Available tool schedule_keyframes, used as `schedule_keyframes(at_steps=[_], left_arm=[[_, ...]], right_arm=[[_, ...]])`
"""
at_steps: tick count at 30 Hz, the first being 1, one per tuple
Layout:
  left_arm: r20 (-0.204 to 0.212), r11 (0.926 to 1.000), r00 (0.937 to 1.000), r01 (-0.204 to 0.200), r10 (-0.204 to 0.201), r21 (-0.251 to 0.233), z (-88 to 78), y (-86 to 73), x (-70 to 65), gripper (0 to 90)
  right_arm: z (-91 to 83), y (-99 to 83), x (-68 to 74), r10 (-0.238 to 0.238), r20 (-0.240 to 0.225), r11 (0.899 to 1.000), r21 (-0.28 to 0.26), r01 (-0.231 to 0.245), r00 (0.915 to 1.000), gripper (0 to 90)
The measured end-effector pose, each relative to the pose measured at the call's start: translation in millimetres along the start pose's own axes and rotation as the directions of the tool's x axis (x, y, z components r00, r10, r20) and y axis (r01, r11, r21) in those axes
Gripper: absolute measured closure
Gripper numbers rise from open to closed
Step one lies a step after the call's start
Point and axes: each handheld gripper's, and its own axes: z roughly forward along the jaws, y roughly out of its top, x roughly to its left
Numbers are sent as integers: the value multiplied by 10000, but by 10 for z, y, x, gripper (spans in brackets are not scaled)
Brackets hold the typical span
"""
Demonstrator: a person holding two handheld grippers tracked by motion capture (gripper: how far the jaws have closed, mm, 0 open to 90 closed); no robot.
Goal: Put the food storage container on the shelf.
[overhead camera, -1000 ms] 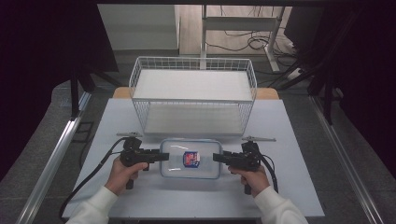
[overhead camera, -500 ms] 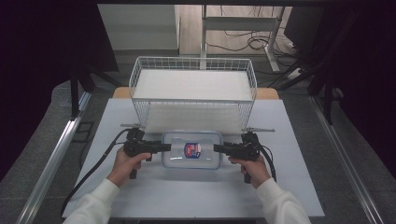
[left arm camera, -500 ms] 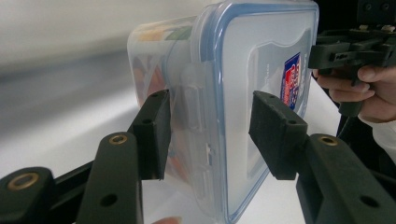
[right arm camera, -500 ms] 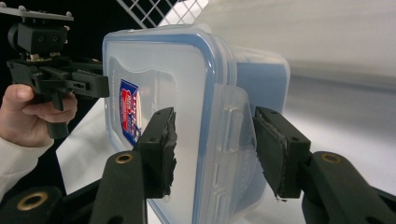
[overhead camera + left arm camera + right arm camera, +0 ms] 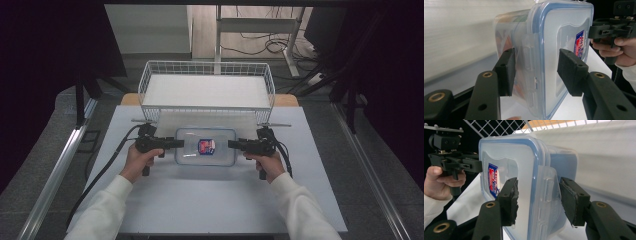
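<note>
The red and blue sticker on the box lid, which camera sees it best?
The high view: the sticker faces up, whole. The left gripper view catches it slanted, partly behind a jaw; the right gripper view also sees it slanted.

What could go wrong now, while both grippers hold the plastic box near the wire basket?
1. The left gripper and right gripper each clamp one short end of the plastic box across lid and base. If one slips on the smooth plastic, the box may tilt or drop.
2. The wire basket stands right behind; the box could catch its front rim.
</note>
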Motion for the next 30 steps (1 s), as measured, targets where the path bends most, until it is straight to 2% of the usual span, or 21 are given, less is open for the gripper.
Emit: schedule_keyframes(at_steps=[5, 6, 7, 11, 16, 23, 26, 27, 30], left_arm=[[56, 10000, 10000, 4, -4, 3, 53, 71, 51, 493], [58, 9999, 9999, 102, -102, -69, 67, 81, 52, 493], [67, 10000, 10000, -13, 13, -15, 72, 92, 67, 492], [61, 10000, 10000, 30, -30, 22, 106, 104, 114, 492], [-214, 9996, 9997, 93, -88, 252, 181, 78, 174, 478], [-104, 9986, 9986, 515, -514, 104, 212, 85, 218, 476], [85, 9966, 9966, 823, -823, 9, 227, 91, 225, 497], [75, 9960, 9960, 891, -891, 30, 230, 93, 237, 497], [40, 9942, 9942, 1071, -1071, -3, 239, 99, 274, 494]], right_arm=[[15, 76, -47, -142, 136, 9999, -93, 143, 9998, 496], [15, 90, -54, -193, 158, 9997, -116, 195, 9997, 495], [19, 103, -67, -213, 162, 9997, -131, 215, 9996, 495], [46, 129, -108, -173, 176, 9998, -132, 176, 9997, 495], [119, 96, -166, -66, 305, 10000, 30, 65, 9995, 494], [169, 84, -222, 171, 381, 9996, -221, -163, 9991, 491], [183, 87, -239, 202, 908, 9995, -280, -177, 9957, 487], [185, 91, -249, 429, 895, 9988, -289, -405, 9951, 486], [200, 96, -244, 532, 993, 9981, -357, -499, 9936, 484]])
